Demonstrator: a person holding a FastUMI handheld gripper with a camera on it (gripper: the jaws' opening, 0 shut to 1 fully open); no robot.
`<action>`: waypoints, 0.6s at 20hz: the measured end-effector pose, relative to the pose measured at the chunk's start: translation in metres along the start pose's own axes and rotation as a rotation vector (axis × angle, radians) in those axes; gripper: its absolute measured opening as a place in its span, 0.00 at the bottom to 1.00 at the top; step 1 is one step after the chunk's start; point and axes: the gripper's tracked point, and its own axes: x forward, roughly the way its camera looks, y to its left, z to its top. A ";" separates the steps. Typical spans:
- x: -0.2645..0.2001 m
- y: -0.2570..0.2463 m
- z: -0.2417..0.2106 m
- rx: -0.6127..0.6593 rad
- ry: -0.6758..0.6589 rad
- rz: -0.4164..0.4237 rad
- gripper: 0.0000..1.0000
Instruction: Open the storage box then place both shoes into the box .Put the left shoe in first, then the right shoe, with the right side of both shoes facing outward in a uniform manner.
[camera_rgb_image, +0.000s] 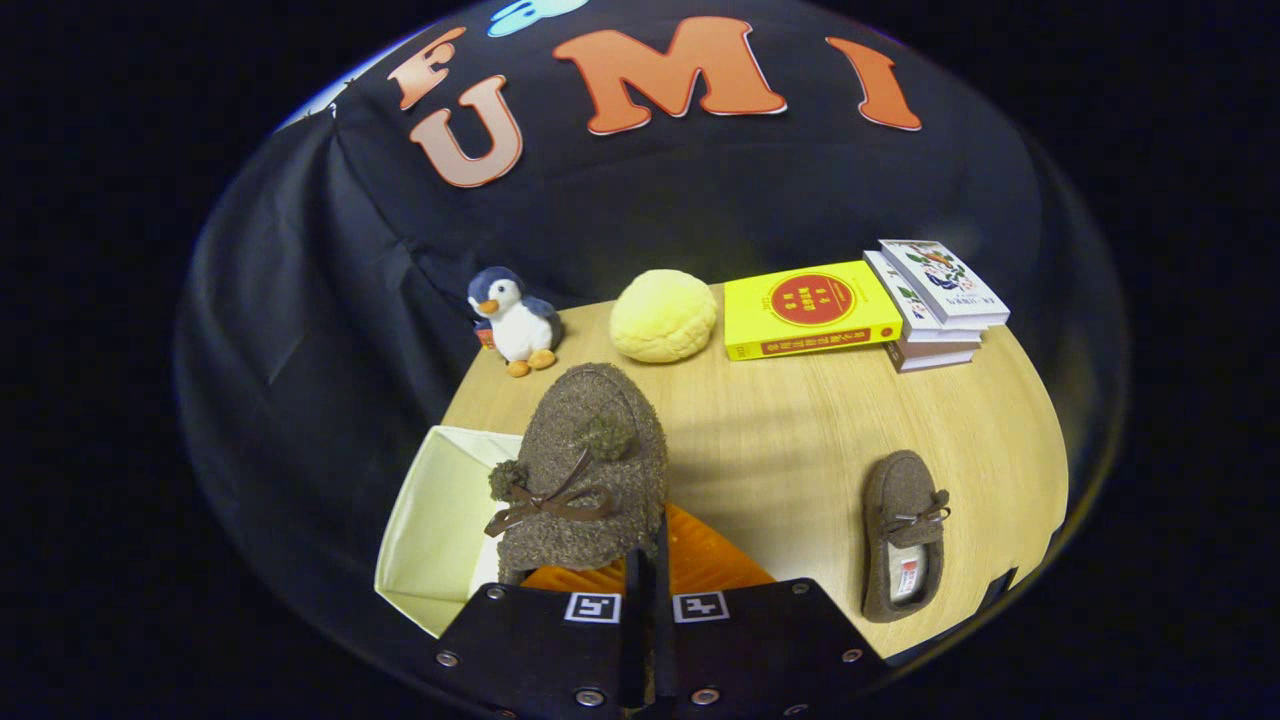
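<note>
Jaws stand nearly together, clamped on the heel edge of a brown fuzzy shoe; gripper holds it raised, toe pointing away, above the open cream storage box. Second brown shoe lies on the wooden table, well apart from the box. Beyond: toy penguin, yellow bun, yellow book, stacked books.

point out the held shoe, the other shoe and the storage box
held shoe (585, 480): gripper view, fuzzy upper by the bow
other shoe (905, 535): gripper view, its bow
storage box (435, 520): gripper view, pale inner wall
</note>
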 end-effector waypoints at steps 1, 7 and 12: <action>-0.004 0.016 0.004 -0.006 -0.006 0.013 0.05; 0.021 0.104 -0.013 -0.046 0.040 0.065 0.05; 0.061 0.140 -0.058 -0.054 0.151 0.039 0.05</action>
